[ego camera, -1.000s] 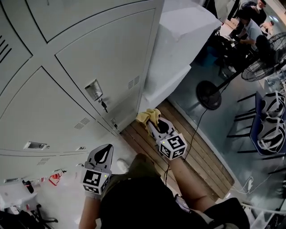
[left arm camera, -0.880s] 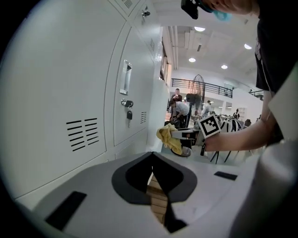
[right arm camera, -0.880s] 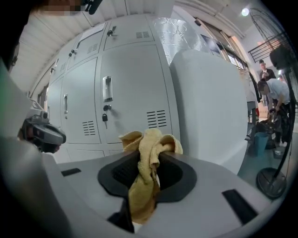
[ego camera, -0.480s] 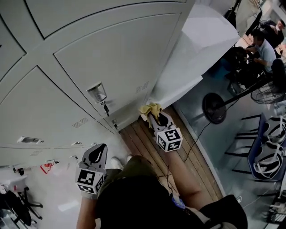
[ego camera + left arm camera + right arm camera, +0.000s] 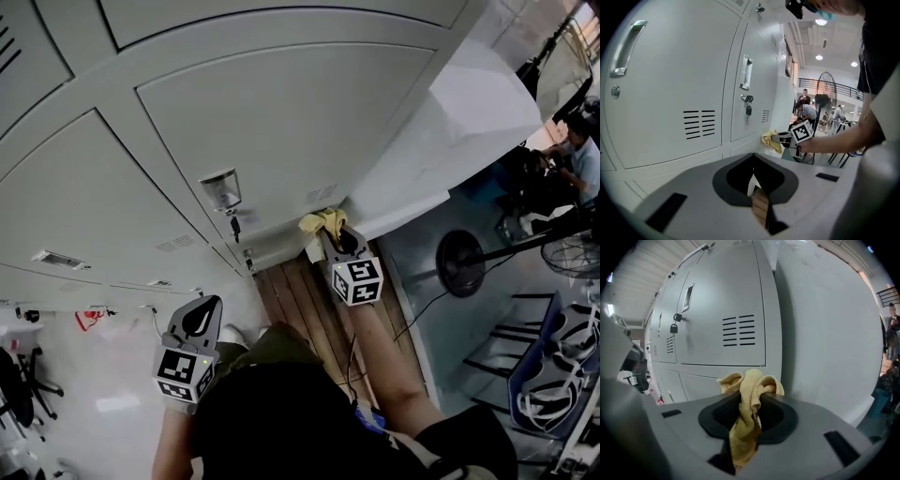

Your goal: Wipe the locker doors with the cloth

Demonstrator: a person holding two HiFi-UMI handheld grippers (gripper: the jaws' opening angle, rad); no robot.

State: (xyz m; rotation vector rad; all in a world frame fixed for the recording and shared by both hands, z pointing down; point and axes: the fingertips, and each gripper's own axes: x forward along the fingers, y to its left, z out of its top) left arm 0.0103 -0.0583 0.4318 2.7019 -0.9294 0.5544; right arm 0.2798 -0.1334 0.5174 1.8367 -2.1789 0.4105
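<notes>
Grey locker doors (image 5: 281, 122) fill the upper head view; one has a handle with a hanging key (image 5: 223, 192). My right gripper (image 5: 330, 236) is shut on a yellow cloth (image 5: 323, 222), whose bunched end sits at the lower right corner of that door, by the vent slots (image 5: 738, 330). In the right gripper view the cloth (image 5: 747, 401) is pinched between the jaws and hangs down behind them. My left gripper (image 5: 197, 322) is held low and away from the lockers, its jaws together with nothing in them; it sees the right gripper (image 5: 780, 138) and cloth (image 5: 770, 141) at the locker.
A wooden-slat platform (image 5: 305, 300) lies under the lockers. A white wall panel (image 5: 441, 131) adjoins the locker's right side. A standing fan (image 5: 469, 258) with its cable, chairs (image 5: 553, 366) and seated people (image 5: 586, 159) are to the right. The person's body fills the bottom of the head view.
The right gripper with the cloth has moved up to the locker's lower right corner. The head view has swung, and the left gripper stays low.
</notes>
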